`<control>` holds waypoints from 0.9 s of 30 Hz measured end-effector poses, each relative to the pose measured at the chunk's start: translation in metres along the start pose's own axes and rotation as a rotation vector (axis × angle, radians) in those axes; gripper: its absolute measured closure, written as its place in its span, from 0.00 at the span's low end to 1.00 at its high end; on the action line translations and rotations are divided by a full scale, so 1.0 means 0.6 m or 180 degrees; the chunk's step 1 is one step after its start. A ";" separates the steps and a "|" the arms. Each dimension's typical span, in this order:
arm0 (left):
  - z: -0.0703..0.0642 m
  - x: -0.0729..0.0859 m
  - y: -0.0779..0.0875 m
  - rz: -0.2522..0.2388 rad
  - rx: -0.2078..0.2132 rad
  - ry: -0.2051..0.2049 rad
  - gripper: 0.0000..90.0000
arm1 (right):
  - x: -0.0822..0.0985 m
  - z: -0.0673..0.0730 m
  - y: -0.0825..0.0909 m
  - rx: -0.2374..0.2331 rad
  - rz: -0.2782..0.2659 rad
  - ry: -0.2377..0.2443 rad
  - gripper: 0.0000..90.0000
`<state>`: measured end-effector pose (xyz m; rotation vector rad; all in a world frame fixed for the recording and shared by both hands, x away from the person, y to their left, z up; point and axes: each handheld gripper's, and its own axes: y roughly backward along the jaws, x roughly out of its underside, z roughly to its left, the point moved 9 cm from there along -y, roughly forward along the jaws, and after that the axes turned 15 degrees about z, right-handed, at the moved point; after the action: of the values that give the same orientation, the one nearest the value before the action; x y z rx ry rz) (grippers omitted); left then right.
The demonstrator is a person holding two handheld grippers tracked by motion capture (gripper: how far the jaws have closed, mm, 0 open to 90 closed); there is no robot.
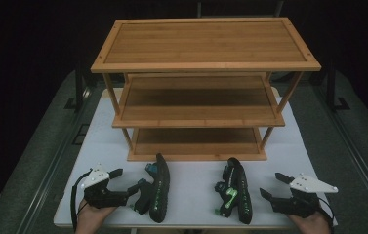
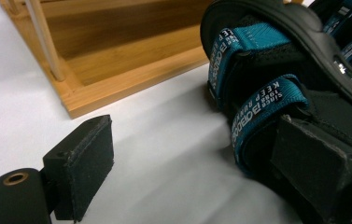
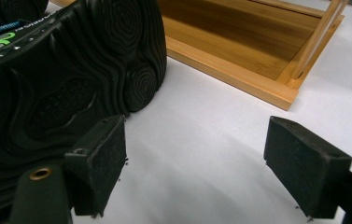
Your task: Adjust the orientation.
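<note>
two sandals (image 1: 158,188) (image 1: 235,191) on edge, lengthwise toward the rack (image 1: 196,146); both hand-held grippers (image 1: 123,181) (image 1: 275,185) wide open, empty

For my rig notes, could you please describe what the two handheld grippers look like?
Both are black. The left gripper and right gripper each carry a pale grey three-cornered plate on top, and a dark cable trails from each. Up close, the jaws end in blocky black pads with a rough, worn surface; a brass-coloured ringed hole marks the jaw base. No sleeves are visible.

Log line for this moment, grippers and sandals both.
left gripper: open, beside left sandal | right gripper: open, beside right sandal | sandals: on their sides on table | bamboo rack: shelves bare
</note>
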<state>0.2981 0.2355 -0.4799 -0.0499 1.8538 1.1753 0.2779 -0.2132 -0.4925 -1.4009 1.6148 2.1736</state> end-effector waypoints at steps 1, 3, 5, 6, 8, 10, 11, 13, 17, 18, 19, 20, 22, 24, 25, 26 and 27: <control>-0.001 -0.001 0.000 -0.0007 0.0001 -0.0011 0.13 | 0.000 0.000 0.000 0.0000 -0.0001 0.0000 0.23; -0.003 -0.002 0.000 -0.0024 0.0011 -0.0012 0.13 | 0.000 0.000 0.000 0.0001 0.0000 -0.0005 0.23; -0.004 -0.003 0.000 -0.0029 0.0005 -0.0024 0.13 | 0.001 0.000 0.000 -0.0007 0.0011 -0.0012 0.23; -0.004 -0.003 0.000 -0.0030 0.0002 -0.0026 0.13 | 0.000 0.000 0.000 -0.0001 0.0003 0.0002 0.23; -0.005 -0.004 0.000 -0.0037 0.0004 -0.0025 0.13 | 0.000 0.000 0.001 -0.0002 -0.0002 -0.0001 0.23; -0.008 -0.005 -0.001 -0.0041 0.0027 -0.0041 0.13 | 0.000 0.000 0.000 -0.0002 -0.0002 -0.0001 0.23; -0.008 -0.005 -0.001 -0.0041 0.0027 -0.0041 0.14 | 0.000 0.000 0.000 -0.0002 0.0000 -0.0003 0.23; -0.010 -0.004 -0.003 -0.0009 0.0008 -0.0082 0.14 | 0.000 0.000 0.000 -0.0002 0.0001 -0.0002 0.23; -0.018 -0.006 -0.012 0.0051 0.0017 -0.0155 0.14 | 0.000 0.000 0.001 -0.0001 -0.0007 -0.0001 0.23; -0.022 -0.006 -0.014 0.0083 0.0030 -0.0186 0.14 | 0.000 0.000 0.001 -0.0001 -0.0009 0.0000 0.23; -0.027 -0.006 -0.019 0.0114 0.0033 -0.0231 0.14 | 0.000 0.000 0.001 0.0000 -0.0006 0.0000 0.23; -0.033 -0.005 -0.024 0.0172 -0.0001 -0.0302 0.14 | 0.000 0.000 0.001 -0.0003 -0.0006 -0.0002 0.23; -0.038 -0.007 -0.032 0.0230 -0.0027 -0.0359 0.19 | 0.000 0.000 0.001 -0.0003 -0.0008 0.0000 0.23; -0.044 -0.012 -0.035 0.0201 0.0046 -0.0358 0.22 | 0.000 0.000 0.001 -0.0003 -0.0005 -0.0001 0.23; -0.046 -0.014 -0.035 0.0195 0.0044 -0.0393 0.25 | 0.000 0.001 0.001 -0.0003 -0.0002 0.0000 0.23; -0.052 -0.018 -0.034 0.0168 0.0075 -0.0438 0.27 | -0.001 0.001 0.001 -0.0004 -0.0002 0.0001 0.23; -0.056 -0.021 -0.033 0.0141 0.0093 -0.0475 0.32 | 0.000 0.002 0.001 -0.0006 0.0000 0.0002 0.23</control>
<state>0.2926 0.1948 -0.4803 0.0932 1.7479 1.1505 0.2772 -0.2126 -0.4920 -1.4020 1.6135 2.1755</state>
